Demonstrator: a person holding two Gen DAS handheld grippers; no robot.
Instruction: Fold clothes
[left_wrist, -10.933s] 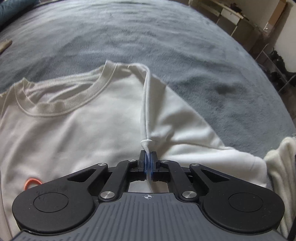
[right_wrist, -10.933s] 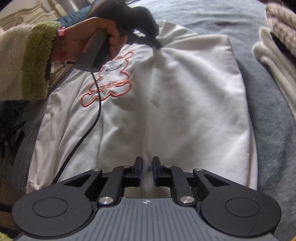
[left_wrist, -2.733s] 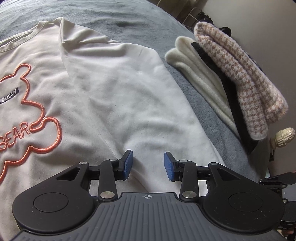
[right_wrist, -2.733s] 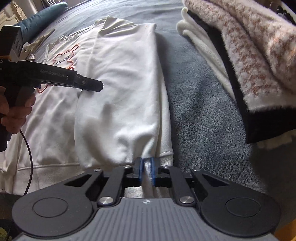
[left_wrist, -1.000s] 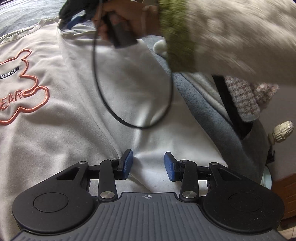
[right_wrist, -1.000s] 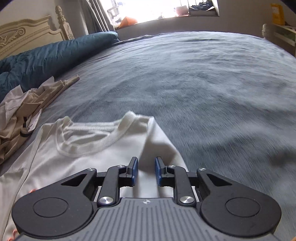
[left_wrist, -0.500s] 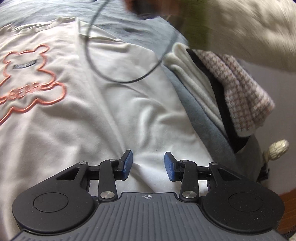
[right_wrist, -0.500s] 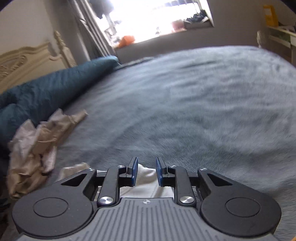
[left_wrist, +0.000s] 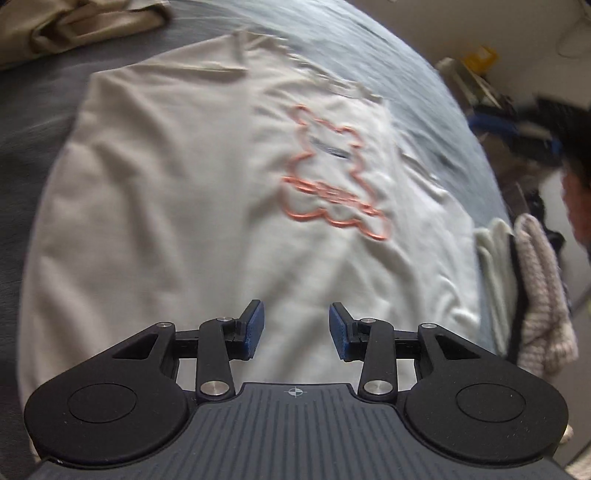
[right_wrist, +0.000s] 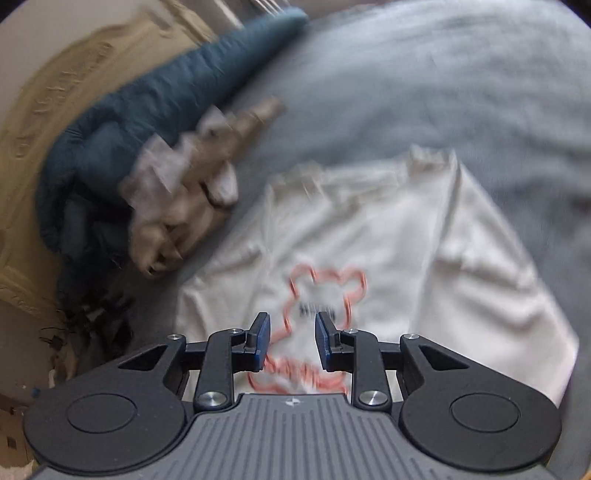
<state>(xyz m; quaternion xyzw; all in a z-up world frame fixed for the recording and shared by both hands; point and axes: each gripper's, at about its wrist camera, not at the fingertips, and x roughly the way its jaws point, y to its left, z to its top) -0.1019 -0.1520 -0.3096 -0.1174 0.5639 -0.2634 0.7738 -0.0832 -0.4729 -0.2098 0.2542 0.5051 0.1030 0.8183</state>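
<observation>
A white sweatshirt (left_wrist: 177, 206) with an orange bear outline (left_wrist: 332, 184) lies flat on the grey bed cover, its right side folded in over the body. It also shows in the right wrist view (right_wrist: 424, 266), with the bear print (right_wrist: 325, 291) just beyond the fingers. My left gripper (left_wrist: 295, 328) is open and empty above the lower part of the sweatshirt. My right gripper (right_wrist: 291, 339) is open and empty above the bear print. Both views are blurred by motion.
A stack of folded clothes (left_wrist: 532, 291) lies right of the sweatshirt. A crumpled beige garment (right_wrist: 192, 192) and a dark teal blanket (right_wrist: 147, 110) lie at its left, by the headboard. Grey bed cover (right_wrist: 443, 92) stretches beyond the collar.
Both grippers have swung left across the sweatshirt. The left view now shows its left side and the bear print. The right gripper has pulled back from the collar and opened wider.
</observation>
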